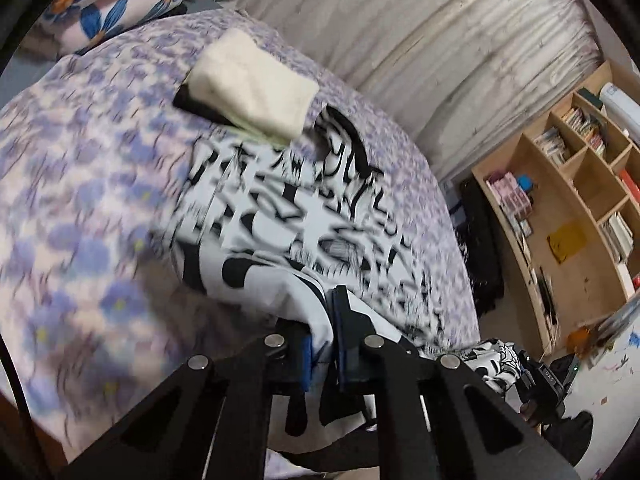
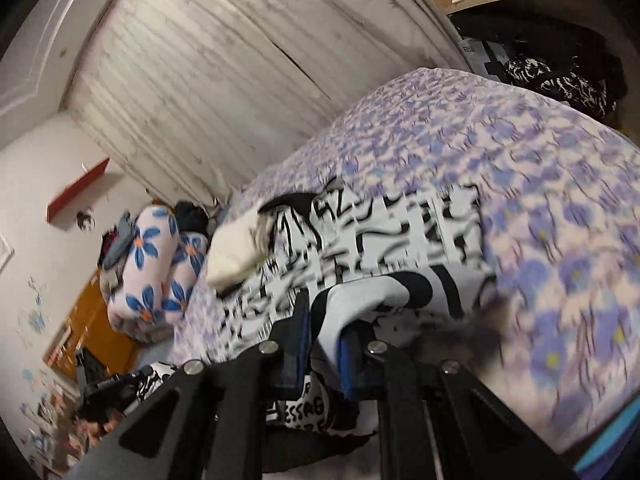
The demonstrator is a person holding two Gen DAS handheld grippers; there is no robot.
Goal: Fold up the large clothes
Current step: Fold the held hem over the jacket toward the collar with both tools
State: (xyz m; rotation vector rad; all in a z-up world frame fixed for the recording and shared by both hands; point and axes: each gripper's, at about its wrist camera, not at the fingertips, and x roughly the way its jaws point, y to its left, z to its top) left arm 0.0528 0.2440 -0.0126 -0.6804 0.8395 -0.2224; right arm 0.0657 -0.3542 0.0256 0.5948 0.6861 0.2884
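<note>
A large white garment (image 1: 288,216) with a black graphic print lies spread on the bed's purple-flowered cover (image 1: 80,184). My left gripper (image 1: 322,320) is shut on its near edge, the cloth bunched between the blue pads and lifted. In the right wrist view the same garment (image 2: 384,232) stretches away over the cover (image 2: 560,184), and my right gripper (image 2: 324,320) is shut on another part of the near edge, raised off the bed. The right gripper (image 1: 536,376) also shows at the lower right of the left wrist view, holding printed cloth. The left gripper (image 2: 120,384) appears at lower left there.
A folded cream cloth (image 1: 252,84) on a dark item lies at the garment's far end. Blue-flowered pillows (image 2: 156,268) sit at the head of the bed. A wooden bookshelf (image 1: 572,200) stands beyond the bed's right side, and a pale wall (image 2: 224,68) runs behind the bed.
</note>
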